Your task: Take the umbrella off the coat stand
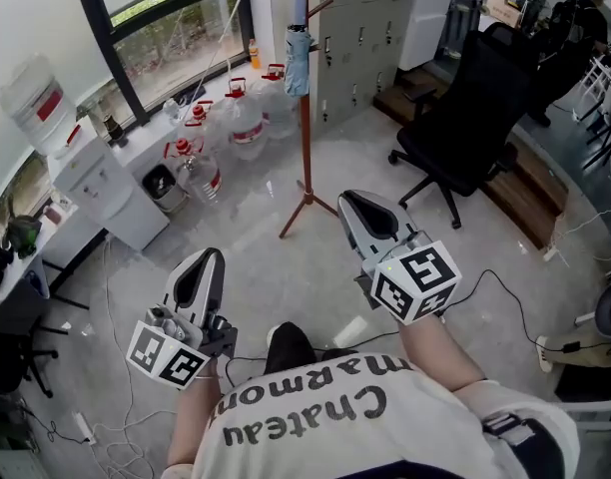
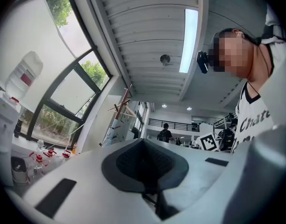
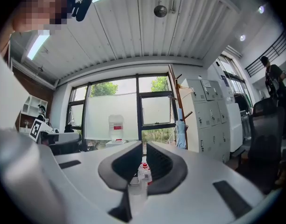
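Note:
A folded light-blue umbrella [image 1: 297, 60] hangs high on the reddish-brown coat stand [image 1: 305, 138], which stands on a tripod base on the grey floor ahead of me. Both grippers are well short of the stand and hold nothing. My left gripper [image 1: 212, 257] is low at the left with its jaws shut. Nearer the stand's base, my right gripper [image 1: 351, 201] is also shut. The right gripper view shows the umbrella [image 3: 181, 134] on the stand [image 3: 175, 93], right of the closed jaws [image 3: 144, 146]. From the left gripper [image 2: 144, 141], the stand [image 2: 122, 107] appears far off to the left.
Several large water jugs [image 1: 236, 118] stand on the floor left of the stand, by the window. A water dispenser [image 1: 91, 173] is further left. A black office chair [image 1: 475, 118] sits to the right, grey lockers [image 1: 355, 38] behind. Cables [image 1: 525, 307] run across the floor.

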`<act>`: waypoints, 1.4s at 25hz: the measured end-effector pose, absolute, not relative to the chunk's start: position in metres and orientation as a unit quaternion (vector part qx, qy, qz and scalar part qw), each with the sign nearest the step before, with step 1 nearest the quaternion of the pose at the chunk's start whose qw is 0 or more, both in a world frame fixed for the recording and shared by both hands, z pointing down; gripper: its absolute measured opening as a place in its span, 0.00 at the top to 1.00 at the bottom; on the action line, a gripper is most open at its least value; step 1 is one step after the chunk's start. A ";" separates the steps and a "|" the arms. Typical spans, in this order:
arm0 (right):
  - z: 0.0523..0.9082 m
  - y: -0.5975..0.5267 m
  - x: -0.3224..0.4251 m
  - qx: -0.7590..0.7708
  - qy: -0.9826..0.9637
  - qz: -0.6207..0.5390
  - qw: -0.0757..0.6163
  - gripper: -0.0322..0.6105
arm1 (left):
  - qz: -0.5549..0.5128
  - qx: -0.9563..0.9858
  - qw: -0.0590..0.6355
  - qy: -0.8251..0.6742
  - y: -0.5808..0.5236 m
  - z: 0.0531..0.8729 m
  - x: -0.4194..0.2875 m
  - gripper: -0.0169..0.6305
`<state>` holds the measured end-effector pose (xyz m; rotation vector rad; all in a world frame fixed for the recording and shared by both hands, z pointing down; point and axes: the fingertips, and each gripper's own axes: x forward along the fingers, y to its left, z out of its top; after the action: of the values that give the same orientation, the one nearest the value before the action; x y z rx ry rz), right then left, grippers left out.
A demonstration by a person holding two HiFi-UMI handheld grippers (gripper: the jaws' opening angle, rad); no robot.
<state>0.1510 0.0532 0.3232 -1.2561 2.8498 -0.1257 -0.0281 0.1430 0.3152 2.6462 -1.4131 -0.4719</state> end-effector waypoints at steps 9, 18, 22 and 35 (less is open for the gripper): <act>0.336 -0.013 0.129 -0.426 0.901 -0.087 0.012 0.88 | -0.154 0.884 0.072 -0.436 0.064 0.326 -0.051 0.94; 0.318 -0.094 0.084 -0.467 0.880 -0.082 0.035 0.88 | -0.153 0.903 0.061 -0.397 -0.029 0.303 -0.108 0.94; 0.315 -0.119 0.061 -0.480 0.873 -0.079 0.039 0.88 | -0.151 0.910 0.060 -0.380 -0.059 0.299 -0.131 0.94; 0.324 -0.149 0.020 -0.504 0.860 -0.077 0.022 0.88 | -0.165 0.920 0.085 -0.345 -0.103 0.312 -0.178 0.94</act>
<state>0.0201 -0.1495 0.3243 -1.5628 2.6632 -0.2372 -0.1781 -0.1028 0.3122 2.7438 -1.0280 -0.4909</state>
